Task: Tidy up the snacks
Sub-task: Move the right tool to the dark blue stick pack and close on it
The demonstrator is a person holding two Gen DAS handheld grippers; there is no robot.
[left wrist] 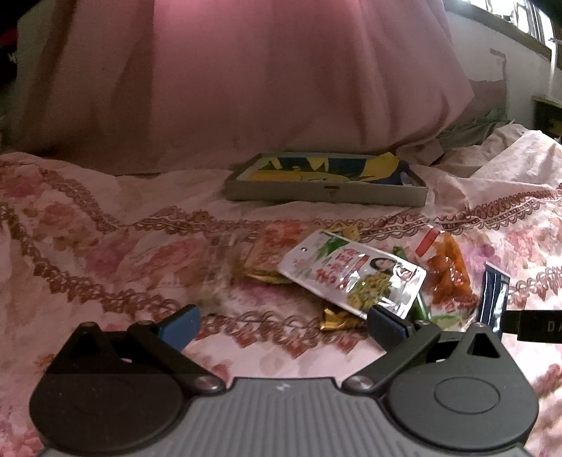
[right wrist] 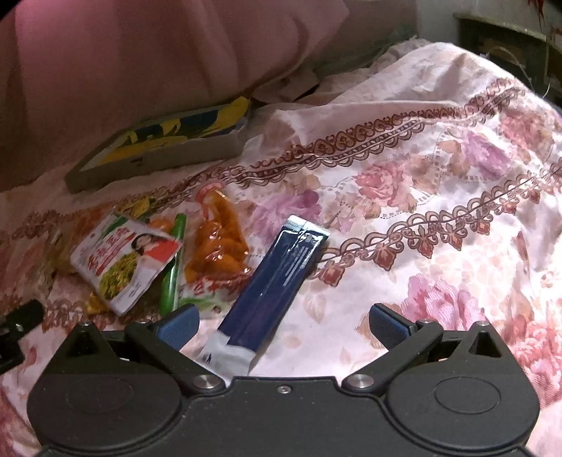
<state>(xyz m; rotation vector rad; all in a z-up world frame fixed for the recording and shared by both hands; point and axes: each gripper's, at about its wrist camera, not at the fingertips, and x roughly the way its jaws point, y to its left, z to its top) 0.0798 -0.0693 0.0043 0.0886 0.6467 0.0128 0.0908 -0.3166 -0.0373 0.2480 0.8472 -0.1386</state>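
Observation:
Snack packets lie on a floral bedspread. A white packet with a woman's picture [left wrist: 354,274] [right wrist: 123,260] lies on a gold wrapper [left wrist: 339,318] and a green packet [right wrist: 172,260]. An orange snack bag [left wrist: 448,274] [right wrist: 217,246] lies to its right. A long dark-blue packet [right wrist: 277,284] [left wrist: 493,298] lies furthest right. A shallow grey box [left wrist: 326,193] [right wrist: 154,163] with a yellow-blue print inside sits behind. My left gripper [left wrist: 282,325] is open and empty, its right fingertip beside the white packet. My right gripper [right wrist: 282,325] is open, its jaws on either side of the blue packet's near end.
A large pink pillow [left wrist: 228,77] stands behind the box. The rumpled bedspread [right wrist: 421,175] rises in folds at the right. A wall and window [left wrist: 520,21] are at far right. The right gripper's edge [left wrist: 534,325] shows in the left wrist view.

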